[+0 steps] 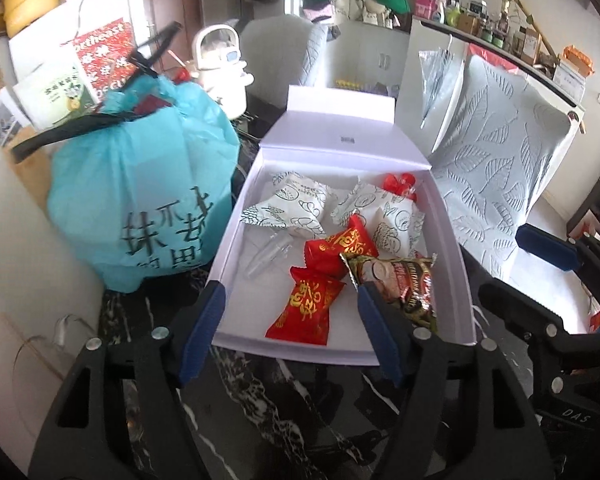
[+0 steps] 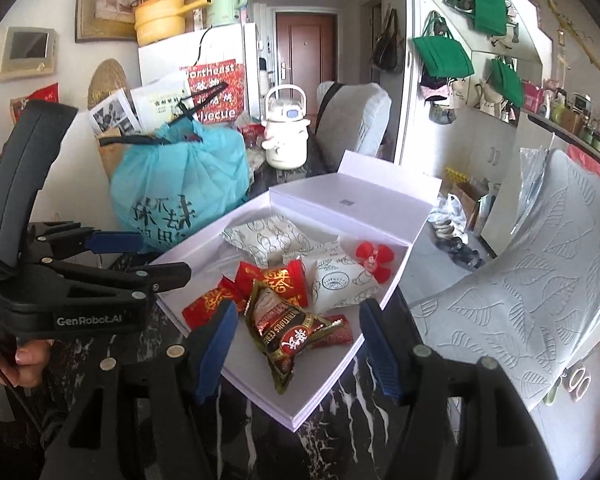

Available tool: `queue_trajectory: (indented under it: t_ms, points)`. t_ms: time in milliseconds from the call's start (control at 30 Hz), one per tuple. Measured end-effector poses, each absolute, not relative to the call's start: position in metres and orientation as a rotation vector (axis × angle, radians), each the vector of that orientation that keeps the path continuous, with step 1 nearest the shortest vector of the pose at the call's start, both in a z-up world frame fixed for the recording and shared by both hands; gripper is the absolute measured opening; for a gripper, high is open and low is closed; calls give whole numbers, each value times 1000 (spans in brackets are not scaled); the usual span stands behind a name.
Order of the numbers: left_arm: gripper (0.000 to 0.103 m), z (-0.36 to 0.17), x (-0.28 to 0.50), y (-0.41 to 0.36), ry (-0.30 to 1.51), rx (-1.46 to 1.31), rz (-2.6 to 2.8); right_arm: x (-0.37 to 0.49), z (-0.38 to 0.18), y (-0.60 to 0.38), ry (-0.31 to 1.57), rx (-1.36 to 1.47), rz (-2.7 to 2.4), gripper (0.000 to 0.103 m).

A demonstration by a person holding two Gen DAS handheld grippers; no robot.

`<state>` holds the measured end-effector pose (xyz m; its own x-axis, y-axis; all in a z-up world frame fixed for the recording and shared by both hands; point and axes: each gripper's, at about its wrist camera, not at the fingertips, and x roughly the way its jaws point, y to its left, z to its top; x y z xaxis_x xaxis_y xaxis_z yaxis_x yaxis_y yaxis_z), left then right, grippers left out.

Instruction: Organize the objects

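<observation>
Dark marble table top (image 1: 260, 400) with white streaks sits under everything I see, in a busy room with green bags hanging on the wall behind. My landmark is the white box (image 1: 236, 240), lying open on the table with its lid (image 1: 340, 136) folded back on the far side. Inside the box are white snack packs (image 1: 296, 208) near the lid, red candy packs (image 1: 316, 304) in the middle, a small red bow (image 1: 398, 184) in the far corner, and a clear little plastic piece (image 1: 266, 258) by the left wall. One brown snack bag (image 2: 288, 332) lies at the near end of the box. My left gripper (image 1: 290, 320) hangs over the near edge of the box, fingers apart, holding nothing. My right gripper (image 2: 296, 332) hangs over the box too, fingers apart on each side of the brown snack bag, not squeezing it. Left of the box stands a big blue bag (image 1: 144, 196). Right of the box is a grey leaf-pattern chair (image 1: 496, 168).
</observation>
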<state>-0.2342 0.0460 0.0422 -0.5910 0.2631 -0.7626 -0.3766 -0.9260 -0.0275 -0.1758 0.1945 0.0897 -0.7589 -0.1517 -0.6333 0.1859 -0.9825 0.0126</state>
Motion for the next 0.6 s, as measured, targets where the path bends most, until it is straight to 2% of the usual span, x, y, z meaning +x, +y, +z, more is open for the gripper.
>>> queue_trajectory:
  t_ms: [233, 367, 600]
  points:
    - [70, 57, -208, 34, 156, -1164, 2560, -149, 106, 192, 70, 953, -2811, 73]
    - [80, 70, -194, 31, 150, -1128, 2592, -137, 114, 189, 61, 953, -2817, 78]
    - [89, 88, -166, 25, 168, -1062, 2630, -108, 127, 191, 10, 943, -2862, 79]
